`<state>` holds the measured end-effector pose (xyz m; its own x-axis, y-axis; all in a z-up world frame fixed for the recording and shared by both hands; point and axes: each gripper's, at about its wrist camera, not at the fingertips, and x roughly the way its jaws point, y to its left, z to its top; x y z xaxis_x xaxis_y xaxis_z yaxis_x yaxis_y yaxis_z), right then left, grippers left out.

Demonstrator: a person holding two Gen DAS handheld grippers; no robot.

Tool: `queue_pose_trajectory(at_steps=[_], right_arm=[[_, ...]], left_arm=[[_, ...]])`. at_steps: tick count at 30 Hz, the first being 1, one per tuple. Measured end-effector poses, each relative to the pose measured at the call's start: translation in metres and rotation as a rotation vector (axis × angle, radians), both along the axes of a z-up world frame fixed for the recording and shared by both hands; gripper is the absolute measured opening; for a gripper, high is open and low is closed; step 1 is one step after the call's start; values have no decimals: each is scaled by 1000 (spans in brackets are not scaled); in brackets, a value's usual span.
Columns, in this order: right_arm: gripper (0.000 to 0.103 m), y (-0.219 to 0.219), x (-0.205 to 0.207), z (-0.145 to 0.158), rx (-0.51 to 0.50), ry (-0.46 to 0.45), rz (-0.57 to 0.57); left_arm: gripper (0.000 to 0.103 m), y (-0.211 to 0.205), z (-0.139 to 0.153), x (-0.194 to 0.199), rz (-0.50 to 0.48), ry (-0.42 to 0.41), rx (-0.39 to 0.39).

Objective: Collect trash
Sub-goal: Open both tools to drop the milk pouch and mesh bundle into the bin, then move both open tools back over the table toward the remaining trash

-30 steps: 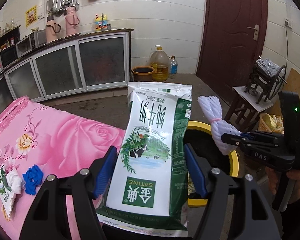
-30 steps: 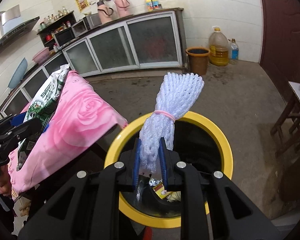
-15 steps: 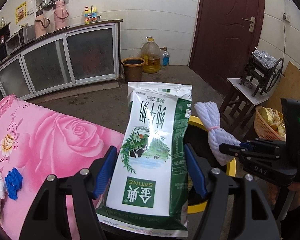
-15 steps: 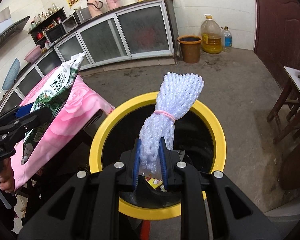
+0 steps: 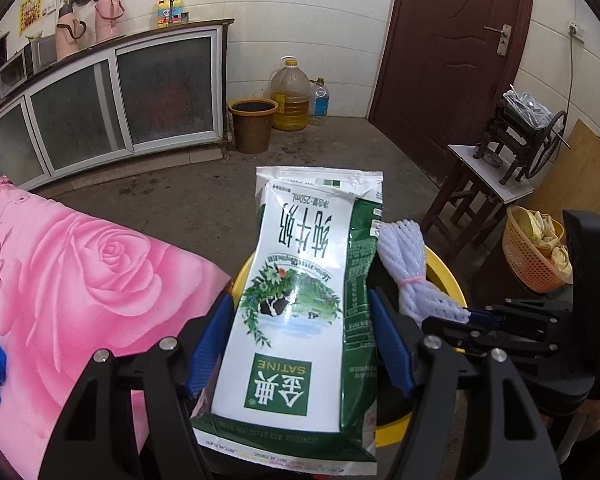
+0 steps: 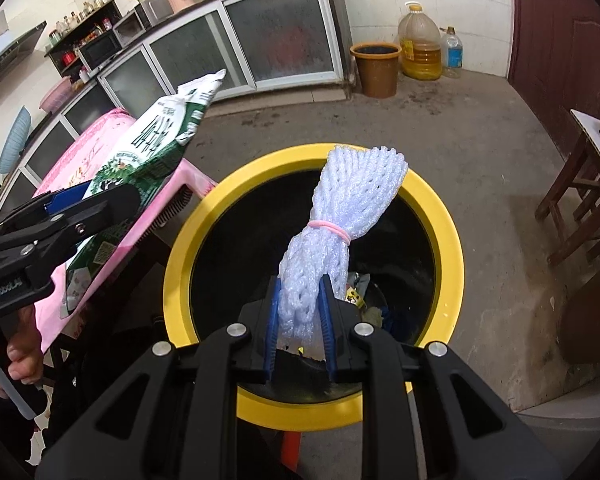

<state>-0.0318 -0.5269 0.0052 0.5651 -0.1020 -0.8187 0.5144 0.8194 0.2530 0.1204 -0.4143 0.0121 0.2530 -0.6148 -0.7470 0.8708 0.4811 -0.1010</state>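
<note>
Left tool (image 5: 300,344) clamped wide across the green-and-white milk pouch (image 5: 300,304), carried off the pink counter (image 5: 80,280) toward the yellow-rimmed trash bin (image 6: 440,216); right tool (image 6: 300,312) pinched on the white foam net (image 6: 340,232), poised over the opening, seemingly for dropping.

The left gripper (image 5: 300,344) fills the lower middle of its own frame, angled downward, jaws spread wide and pressing a milk pouch (image 5: 296,300). The right gripper (image 6: 300,320), lower centre, tilts down too, nearly closed on a foam net bundle (image 6: 332,232). A hand (image 6: 8,356) grips the left handle at the lower left edge.
</note>
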Motion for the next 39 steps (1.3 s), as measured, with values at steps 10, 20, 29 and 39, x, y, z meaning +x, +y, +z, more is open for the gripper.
queue_pose_trajectory(at_steps=[10,20,29,39], right_arm=[[56,-10,-9,4,7,0,-67],[56,-1,-14,21,-14,-44,-49],[56,36,12,50,-65,-129,64],[58,106,69,80,-121,-198,270]], left_arm=[[95,8,-1,9,72,0,-9],[95,41,12,19,137,15,-58],[95,120,54,43,268,-73,-117],[95,244,83,75,491,-202,-109]])
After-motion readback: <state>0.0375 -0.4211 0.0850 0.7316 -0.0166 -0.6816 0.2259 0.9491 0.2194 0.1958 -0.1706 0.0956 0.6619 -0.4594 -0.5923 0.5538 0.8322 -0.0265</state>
